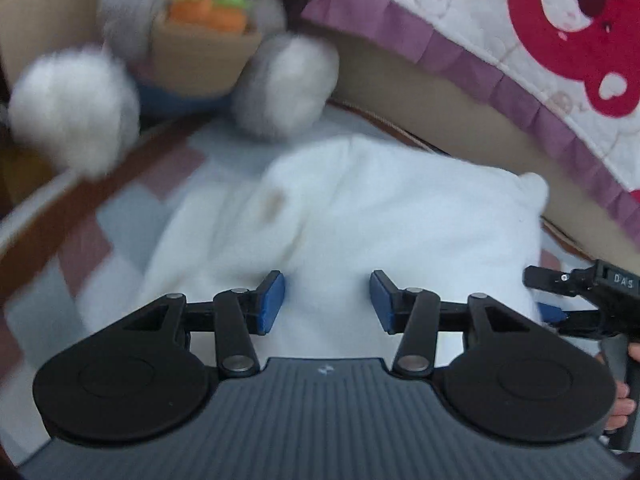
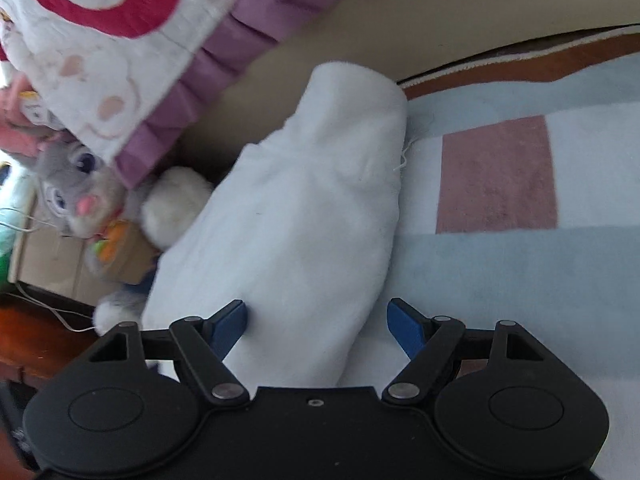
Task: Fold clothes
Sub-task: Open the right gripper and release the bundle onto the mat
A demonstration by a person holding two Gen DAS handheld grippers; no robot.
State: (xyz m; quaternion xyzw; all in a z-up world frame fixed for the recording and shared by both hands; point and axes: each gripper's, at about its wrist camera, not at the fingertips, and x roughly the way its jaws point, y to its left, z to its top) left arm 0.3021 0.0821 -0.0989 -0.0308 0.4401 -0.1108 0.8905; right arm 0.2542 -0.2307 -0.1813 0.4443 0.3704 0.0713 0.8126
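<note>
A: Where does the white fleecy garment (image 2: pixel 304 208) lie?

B: Folded into a long bundle on the pale blue and pink patchwork rug (image 2: pixel 520 264), beside a grey plush rabbit (image 1: pixel 208 52).

A: And the grippers?

B: The left gripper (image 1: pixel 327 302) has jaws part-open, the right gripper (image 2: pixel 316 330) wide; both empty above the cloth.

A: Handling?

B: Likely soft, light, limp; best pinched at an edge or corner.

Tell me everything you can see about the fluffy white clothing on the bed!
The white garment looks soft and fleecy, like plush cloth. It lies in a long, bunched bundle on the checked blue-and-pink blanket, with a thin loose thread at one edge. A small brownish mark shows on it in the left wrist view. One end lies next to the grey stuffed bunny. Neither gripper is squeezing it.
</note>
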